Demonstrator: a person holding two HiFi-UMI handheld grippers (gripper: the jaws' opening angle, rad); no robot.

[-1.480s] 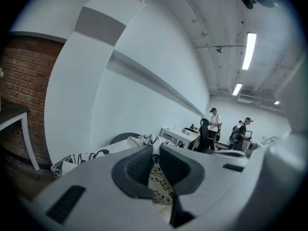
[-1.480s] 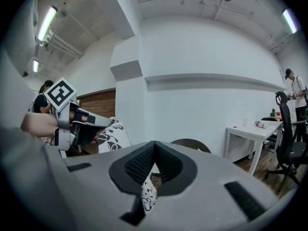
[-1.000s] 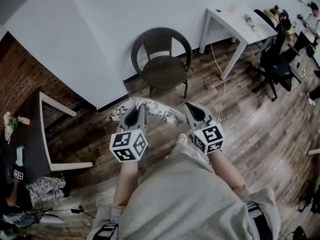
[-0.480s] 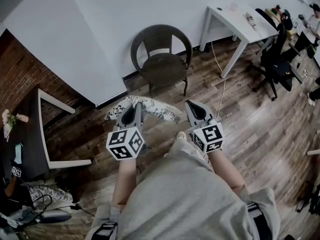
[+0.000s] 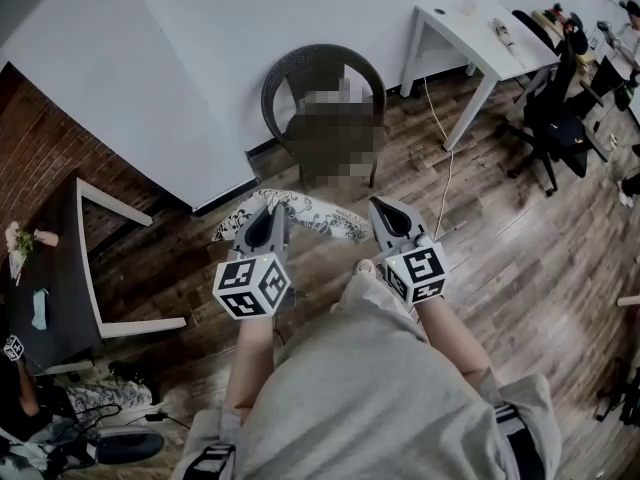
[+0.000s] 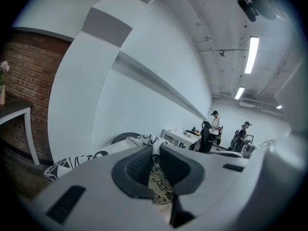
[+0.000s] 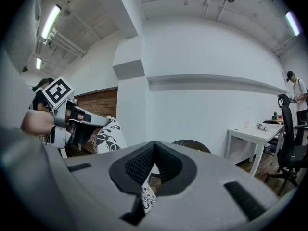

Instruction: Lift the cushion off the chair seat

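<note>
Right now the wood-plank floor (image 5: pixel 520 268) and the white wall (image 5: pixel 200 58) fill most of your head view, with a brick wall (image 5: pixel 40 148) off at the left. You have a white table (image 5: pixel 480 43) against the wall at the right. The dark wicker chair (image 5: pixel 290 68) stands by the wall ahead of you, between the brick and that table.

The cushion (image 5: pixel 310 213), pale with a dark swirling print, is off the seat. It hangs stretched crosswise in the air between your two tongs, nearer to you than the chair and above the floor.

Your left gripper (image 5: pixel 262 230) is clamped on the cushion's left end. In its own view the two pads (image 6: pixel 139 165) stand nearly together, with a fold of the printed fabric (image 6: pixel 159 184) pinched between them.

Your right gripper (image 5: pixel 388 223) grips the right end the same way: its jaws meet at the tips and a corner of the cloth (image 7: pixel 147 196) is squeezed in the gap.
</note>
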